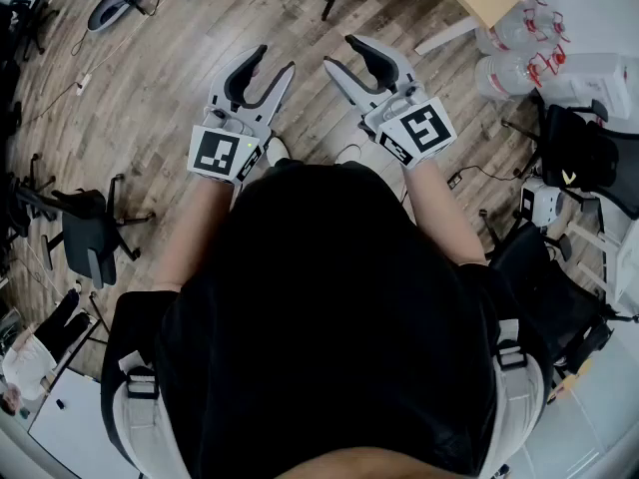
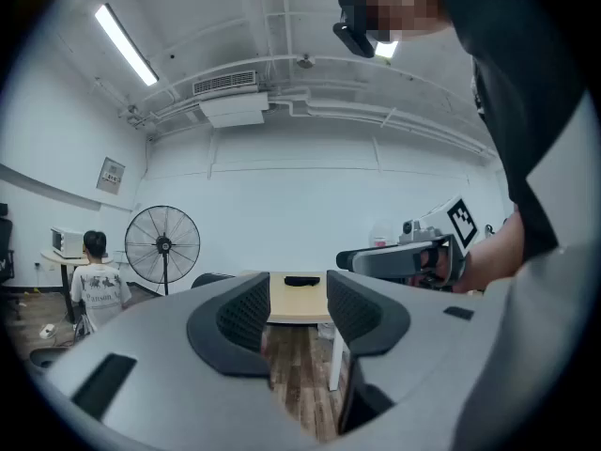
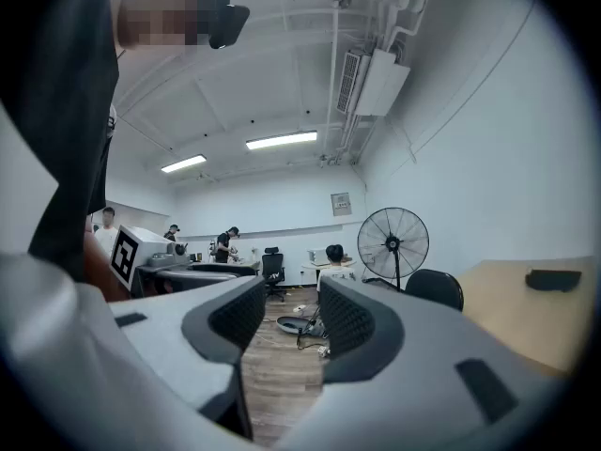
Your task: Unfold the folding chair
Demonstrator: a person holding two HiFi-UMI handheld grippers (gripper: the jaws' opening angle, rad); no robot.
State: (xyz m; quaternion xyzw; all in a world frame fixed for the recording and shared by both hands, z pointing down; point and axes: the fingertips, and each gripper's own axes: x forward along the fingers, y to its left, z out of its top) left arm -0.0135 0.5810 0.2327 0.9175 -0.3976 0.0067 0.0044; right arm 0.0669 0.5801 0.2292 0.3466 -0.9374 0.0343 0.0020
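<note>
Office-type workroom, open plan. Wood-plank floor (image 1: 150,88); black swivel chair (image 1: 88,236); light wooden table (image 2: 282,304); pedestal fan (image 3: 393,242); person standing (image 3: 229,242) at far desks; ceiling strip lights (image 3: 282,141); ceiling air-conditioning unit (image 2: 233,111); large water bottles (image 1: 507,72).

Wood-plank floor (image 1: 160,108) — water jugs (image 1: 507,68) at right, black office chair (image 1: 88,233) at left.
</note>
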